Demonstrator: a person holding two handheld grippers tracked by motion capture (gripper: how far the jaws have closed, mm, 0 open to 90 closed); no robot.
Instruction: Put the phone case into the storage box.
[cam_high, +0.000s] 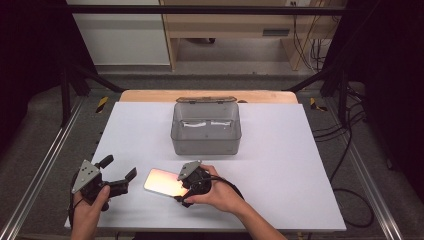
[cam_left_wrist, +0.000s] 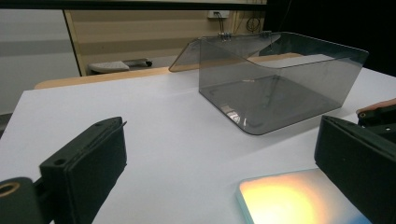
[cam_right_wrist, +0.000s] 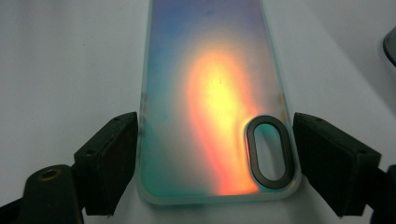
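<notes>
An iridescent phone case (cam_high: 161, 181) lies flat on the white table (cam_high: 285, 155), glowing orange and blue. My right gripper (cam_high: 182, 189) straddles its camera-hole end. In the right gripper view the two jaws press against both long sides of the case (cam_right_wrist: 210, 84), level with the oval camera hole (cam_right_wrist: 270, 151), so my right gripper (cam_right_wrist: 215, 140) is shut on it. My left gripper (cam_high: 119, 168) stands open just left of the case, holding nothing. In the left gripper view its jaws (cam_left_wrist: 224, 140) are wide apart, with a corner of the case (cam_left_wrist: 285, 198) low between them.
A clear grey plastic box (cam_high: 206, 129) stands at the table's middle back, its lid (cam_high: 205, 99) folded open behind it; in the left gripper view the box (cam_left_wrist: 280, 88) looks bare inside. Cables (cam_high: 350, 165) trail over the floor on the right.
</notes>
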